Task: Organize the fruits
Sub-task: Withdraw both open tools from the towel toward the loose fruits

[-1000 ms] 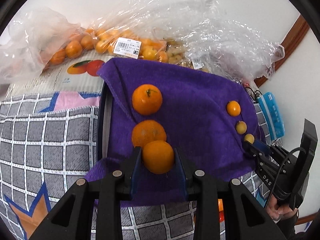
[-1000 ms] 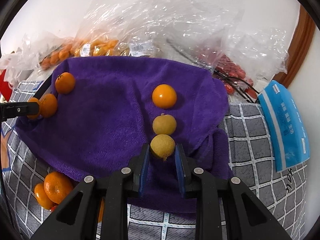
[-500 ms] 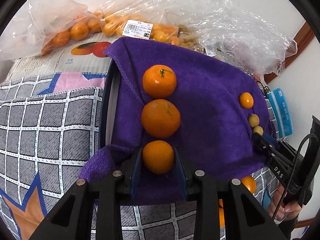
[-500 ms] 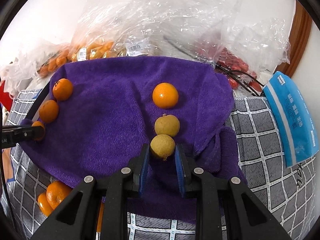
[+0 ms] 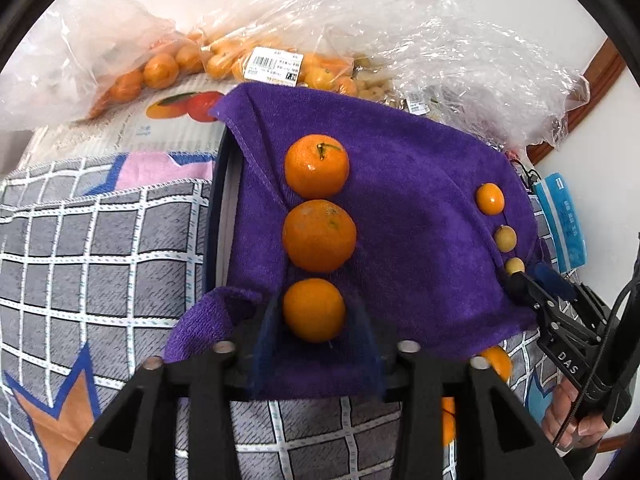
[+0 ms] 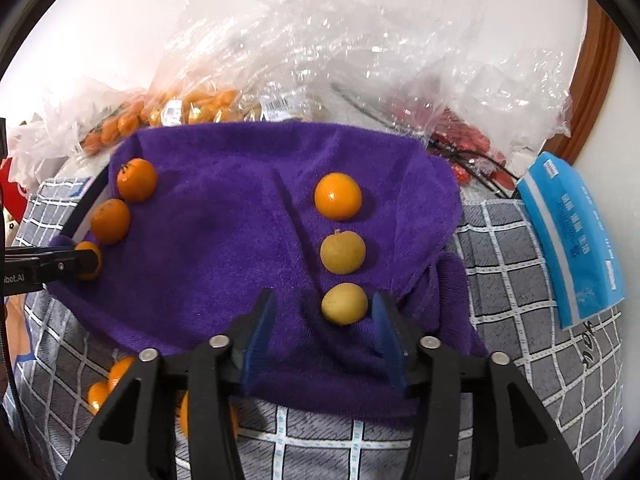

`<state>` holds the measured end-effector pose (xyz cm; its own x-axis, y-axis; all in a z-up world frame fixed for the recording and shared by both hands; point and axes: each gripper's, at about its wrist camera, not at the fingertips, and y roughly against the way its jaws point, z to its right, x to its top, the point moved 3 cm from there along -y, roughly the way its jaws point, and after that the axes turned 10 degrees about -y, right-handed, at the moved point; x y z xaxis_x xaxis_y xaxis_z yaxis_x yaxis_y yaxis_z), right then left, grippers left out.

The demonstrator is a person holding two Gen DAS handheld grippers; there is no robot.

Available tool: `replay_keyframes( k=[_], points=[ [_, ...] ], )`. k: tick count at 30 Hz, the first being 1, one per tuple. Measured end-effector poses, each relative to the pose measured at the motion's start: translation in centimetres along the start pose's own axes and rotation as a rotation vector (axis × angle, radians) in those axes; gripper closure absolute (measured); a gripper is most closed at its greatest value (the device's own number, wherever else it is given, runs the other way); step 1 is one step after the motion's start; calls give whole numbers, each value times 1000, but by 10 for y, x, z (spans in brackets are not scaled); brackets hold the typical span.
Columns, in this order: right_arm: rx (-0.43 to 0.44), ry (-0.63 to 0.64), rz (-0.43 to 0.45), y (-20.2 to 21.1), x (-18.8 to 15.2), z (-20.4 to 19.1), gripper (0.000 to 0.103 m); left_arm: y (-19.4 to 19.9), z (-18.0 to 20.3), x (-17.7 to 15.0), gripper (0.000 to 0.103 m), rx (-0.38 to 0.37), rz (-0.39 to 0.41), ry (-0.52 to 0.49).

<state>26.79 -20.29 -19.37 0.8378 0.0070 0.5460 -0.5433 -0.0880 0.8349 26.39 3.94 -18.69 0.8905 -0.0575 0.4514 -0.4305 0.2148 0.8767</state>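
Note:
A purple towel (image 5: 420, 208) (image 6: 224, 240) holds two rows of fruit. At its left lie three mandarins; the nearest mandarin (image 5: 314, 309) rests between the parted fingers of my left gripper (image 5: 316, 334), which is open. At its right lie a small orange kumquat (image 6: 338, 196), a yellow longan (image 6: 343, 252) and a nearer longan (image 6: 345, 304). That nearer longan rests on the towel between the parted fingers of my right gripper (image 6: 324, 326), which is open. The left gripper shows in the right wrist view (image 6: 86, 260), and the right gripper in the left wrist view (image 5: 532, 280).
Clear plastic bags of mandarins (image 5: 160, 68) and other fruit (image 6: 464, 140) lie behind the towel. A blue packet (image 6: 572, 236) lies at the right. Loose mandarins (image 6: 112, 380) sit on the grey checked cloth (image 5: 100, 260) under the towel's near edge.
Both grippers have opened and let go of their fruit: the mandarin on the left and the longan on the right now rest on the towel.

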Motion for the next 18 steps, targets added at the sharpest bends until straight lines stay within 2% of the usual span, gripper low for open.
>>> replay_keyframes(
  k=[5, 12, 18],
  points=[
    [-6, -47, 46, 24, 1, 3, 43, 24, 4, -2, 51, 13, 57, -10],
    [-60, -51, 128, 64, -3, 2, 43, 61, 9, -12, 50, 40, 138, -24],
    [-29, -78, 146, 95, -11, 3, 43, 91, 15, -20, 50, 58, 207, -34]
  ],
)
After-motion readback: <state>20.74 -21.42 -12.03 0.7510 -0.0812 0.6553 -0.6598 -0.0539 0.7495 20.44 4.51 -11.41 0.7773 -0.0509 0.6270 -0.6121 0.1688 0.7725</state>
